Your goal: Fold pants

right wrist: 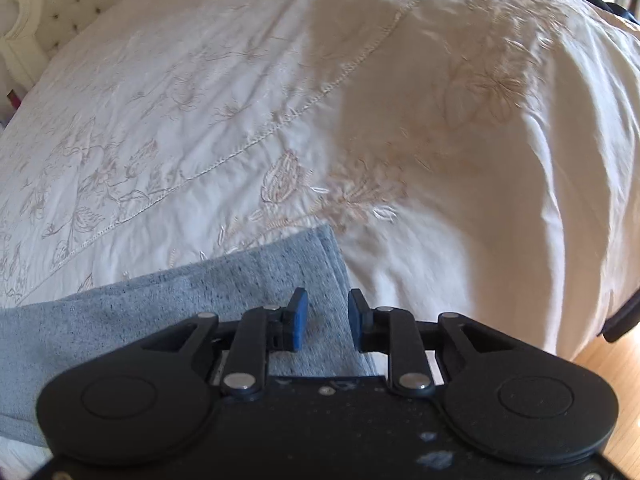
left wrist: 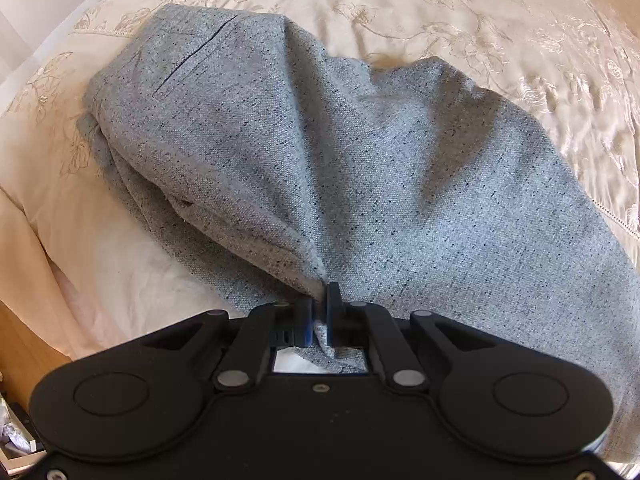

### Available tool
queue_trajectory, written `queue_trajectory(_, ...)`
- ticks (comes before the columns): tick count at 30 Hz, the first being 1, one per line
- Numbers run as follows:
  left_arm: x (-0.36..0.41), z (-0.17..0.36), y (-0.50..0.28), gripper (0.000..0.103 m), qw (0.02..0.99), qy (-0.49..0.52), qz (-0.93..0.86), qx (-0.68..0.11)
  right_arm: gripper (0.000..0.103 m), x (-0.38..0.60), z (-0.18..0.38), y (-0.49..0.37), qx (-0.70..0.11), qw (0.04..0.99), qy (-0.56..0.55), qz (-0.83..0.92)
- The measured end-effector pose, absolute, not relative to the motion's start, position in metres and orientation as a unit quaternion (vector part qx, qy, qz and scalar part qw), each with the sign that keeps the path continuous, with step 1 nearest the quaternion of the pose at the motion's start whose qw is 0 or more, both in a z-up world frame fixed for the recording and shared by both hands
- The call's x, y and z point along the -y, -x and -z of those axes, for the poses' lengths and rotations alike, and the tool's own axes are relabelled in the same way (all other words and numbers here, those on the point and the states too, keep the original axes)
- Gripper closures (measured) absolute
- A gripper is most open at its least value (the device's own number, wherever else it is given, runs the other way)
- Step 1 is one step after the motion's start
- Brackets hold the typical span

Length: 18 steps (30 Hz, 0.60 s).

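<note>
Grey flecked pants (left wrist: 320, 152) lie bunched on the embroidered cream bedspread (left wrist: 500, 40) of a bed, near its edge, the waist end with a slit pocket (left wrist: 192, 60) lying farther in on the bed and the cloth drawn into a ridge running toward the camera. The left hand-held gripper (left wrist: 319, 312) is clenched on a pinch of this cloth, fabric visibly squeezed between its blue pads (left wrist: 307, 322). In the right wrist view a flat leg end (right wrist: 280, 272) lies on the bedspread; the right hand-held gripper (right wrist: 324, 320) hovers over its hem edge with its jaws apart, grasping nothing.

The step in hand is judged to be taking the second hold before a fold. To do it well, the right gripper should close on both layers at the hem corner, not one. Both grips should then lift together, pulling the cloth taut enough to flatten the ridge, and lay edge upon edge. A slack or uneven lift would probably leave the bunching in place.
</note>
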State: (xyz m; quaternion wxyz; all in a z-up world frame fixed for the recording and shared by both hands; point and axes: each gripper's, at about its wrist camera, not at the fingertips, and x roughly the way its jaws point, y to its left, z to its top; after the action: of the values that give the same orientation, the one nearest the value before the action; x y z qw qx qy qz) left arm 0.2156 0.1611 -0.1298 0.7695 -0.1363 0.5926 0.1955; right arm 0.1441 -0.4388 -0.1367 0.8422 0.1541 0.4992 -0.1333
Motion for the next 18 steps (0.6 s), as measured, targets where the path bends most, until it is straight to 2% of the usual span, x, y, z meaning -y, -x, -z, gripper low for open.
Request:
queue_trajectory(8,-0.155,0.133,-0.214,0.095,0.768,0.133,-0.201,-0.593,0.078,0.438,0.170,-0.201,-0.541,0.832,-0.090,0.082)
queue_trajectory(10,-0.156,0.133,-0.214,0.095,0.768,0.136,-0.205,-0.592,0.098,0.434,0.169,-0.203,-0.542,0.834,-0.070,0.075)
queue_trajectory(15,-0.157,0.134,-0.211,0.094,0.768,0.150,-0.218,-0.584,0.101,0.426,0.165,-0.195,-0.535,0.837,-0.005,0.113)
queue_trajectory(17,-0.156,0.134,-0.211,0.089,0.765,0.146,-0.222,-0.586,0.100,0.426,0.174,-0.194,-0.547,0.829,-0.011,0.116)
queue_trajectory(18,-0.156,0.132,-0.211,0.087,0.764,0.144,-0.221,-0.588,0.096,0.424,0.176,-0.195,-0.550,0.828,-0.009,0.110)
